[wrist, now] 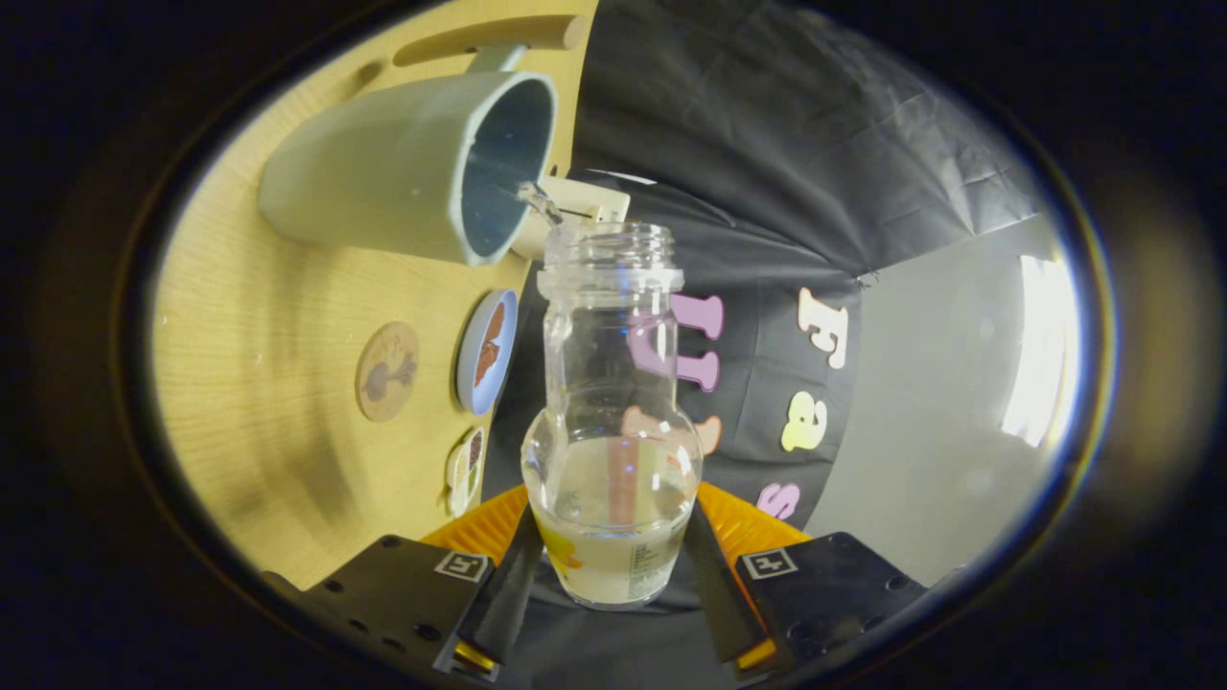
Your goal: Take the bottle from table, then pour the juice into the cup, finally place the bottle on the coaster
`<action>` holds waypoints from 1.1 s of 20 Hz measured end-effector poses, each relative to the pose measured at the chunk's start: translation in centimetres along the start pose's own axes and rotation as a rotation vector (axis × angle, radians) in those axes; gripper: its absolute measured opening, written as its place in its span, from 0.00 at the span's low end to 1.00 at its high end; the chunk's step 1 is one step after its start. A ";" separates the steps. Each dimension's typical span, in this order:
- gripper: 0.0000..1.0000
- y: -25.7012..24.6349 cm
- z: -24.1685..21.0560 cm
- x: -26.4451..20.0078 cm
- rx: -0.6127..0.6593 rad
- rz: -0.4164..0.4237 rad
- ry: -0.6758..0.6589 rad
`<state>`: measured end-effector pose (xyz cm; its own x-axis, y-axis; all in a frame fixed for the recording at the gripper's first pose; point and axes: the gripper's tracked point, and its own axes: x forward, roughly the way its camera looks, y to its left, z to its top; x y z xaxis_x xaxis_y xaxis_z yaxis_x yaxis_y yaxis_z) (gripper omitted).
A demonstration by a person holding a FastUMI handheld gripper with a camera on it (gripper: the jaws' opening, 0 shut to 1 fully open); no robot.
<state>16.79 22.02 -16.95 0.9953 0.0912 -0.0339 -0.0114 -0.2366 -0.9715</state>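
Item: clear glass bottle (612, 412), uncapped, clamped at its lower body between both fingers of the hand-held gripper (613, 575). Bottle tipped, mouth just at the rim of the grey-green cup (412, 168), at 11 o'clock from the fingers. Thin stream (539, 201) entering the cup. Juice remains in the base. Round coaster (387, 372) on the wooden desk (259, 383), at 10 o'clock. Advice: hold the mouth over the opening, deepen the tilt slowly, keep a firm squeeze.

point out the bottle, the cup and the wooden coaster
bottle (612, 383): gripper view, on its clear body, held between the fingers
cup (383, 172): gripper view, on its outer wall
wooden coaster (387, 371): gripper view, on its round face, on the table
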 end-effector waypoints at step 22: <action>0.80 -0.9 0.8 -0.2 -0.102 -0.085 -0.038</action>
<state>16.56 22.97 -16.25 0.9878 0.1511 0.0366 0.0844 -0.3235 -0.9424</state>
